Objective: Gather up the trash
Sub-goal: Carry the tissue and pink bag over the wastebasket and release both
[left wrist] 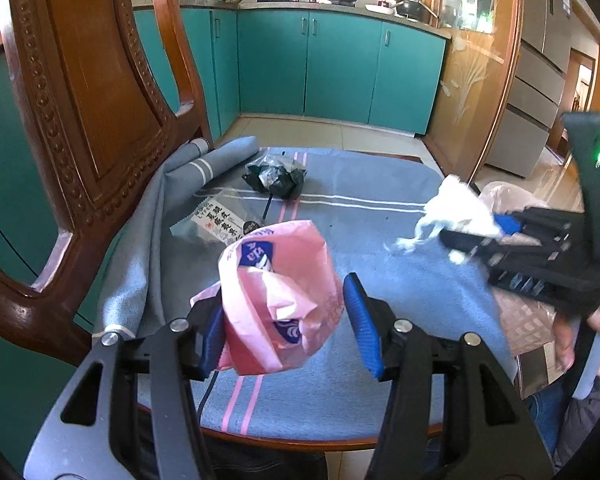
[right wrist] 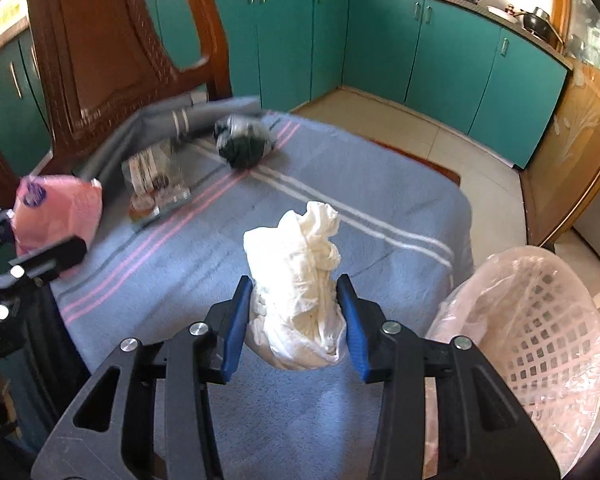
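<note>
My left gripper (left wrist: 286,320) is shut on a crumpled pink wrapper (left wrist: 278,296) and holds it above the blue towel on the chair seat; the wrapper also shows at the left of the right wrist view (right wrist: 56,210). My right gripper (right wrist: 294,320) is shut on a wad of white tissue (right wrist: 300,280), lifted above the towel; the tissue also shows in the left wrist view (left wrist: 456,210). A crumpled black bag (left wrist: 274,178) (right wrist: 244,142) and a flat clear printed packet (left wrist: 220,220) (right wrist: 156,184) lie on the towel further back.
A pink lattice bin lined with clear plastic (right wrist: 540,340) stands off the chair's right side. The wooden chair back (left wrist: 80,100) rises at the left. Teal kitchen cabinets (left wrist: 320,64) and tiled floor lie beyond. The blue striped towel (right wrist: 300,420) covers the seat.
</note>
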Demonstrator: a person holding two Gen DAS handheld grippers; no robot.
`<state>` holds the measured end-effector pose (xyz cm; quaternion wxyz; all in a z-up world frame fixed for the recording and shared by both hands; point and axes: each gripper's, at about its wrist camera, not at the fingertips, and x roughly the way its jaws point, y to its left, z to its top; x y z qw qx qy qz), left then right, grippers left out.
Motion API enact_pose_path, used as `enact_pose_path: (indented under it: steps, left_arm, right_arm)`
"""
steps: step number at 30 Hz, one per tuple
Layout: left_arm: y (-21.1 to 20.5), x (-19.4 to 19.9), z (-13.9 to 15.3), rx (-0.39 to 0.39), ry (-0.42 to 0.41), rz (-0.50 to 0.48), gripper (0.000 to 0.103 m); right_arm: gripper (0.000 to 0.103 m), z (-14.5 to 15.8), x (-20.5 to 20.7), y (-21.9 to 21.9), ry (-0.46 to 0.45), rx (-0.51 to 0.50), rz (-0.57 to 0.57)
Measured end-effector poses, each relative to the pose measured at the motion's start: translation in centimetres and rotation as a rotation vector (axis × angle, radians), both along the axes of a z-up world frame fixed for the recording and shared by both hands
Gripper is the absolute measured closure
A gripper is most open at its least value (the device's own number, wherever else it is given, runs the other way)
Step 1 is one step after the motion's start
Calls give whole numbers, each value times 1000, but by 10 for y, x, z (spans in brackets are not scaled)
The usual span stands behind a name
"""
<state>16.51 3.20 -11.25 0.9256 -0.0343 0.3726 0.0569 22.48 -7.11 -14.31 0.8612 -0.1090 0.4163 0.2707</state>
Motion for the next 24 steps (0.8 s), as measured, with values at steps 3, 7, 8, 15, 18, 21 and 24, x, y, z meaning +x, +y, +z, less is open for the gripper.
enact_pose_path:
  steps: [3, 7, 8, 15, 18, 21, 24]
  left_arm:
    - [-6, 2, 6, -5, -12, -17, 48]
    - [-29, 13, 13, -16, -26, -79, 48]
    - [-35, 16, 14, -19, -28, -95, 48]
    - [-103, 43, 24, -32, -48, -256, 48]
    - [-136, 52, 24, -27, -50, -325, 48]
    - [-166, 58, 22, -26, -44, -385, 48]
    - [-193, 62, 19, -24, -38, -440, 48]
  right_arm:
    - [60, 21, 4, -24, -20, 76, -38]
    - [60, 42, 8, -68, -49, 164, -121]
    - [60, 45, 9, -81, -53, 177, -154]
    - [60, 42, 16, -156, -63, 140, -417]
    - [60, 37, 17, -185, -57, 102, -524]
    - [59, 30, 16, -205, -38, 82, -588]
    - [59, 24, 14, -216, -23, 55, -622]
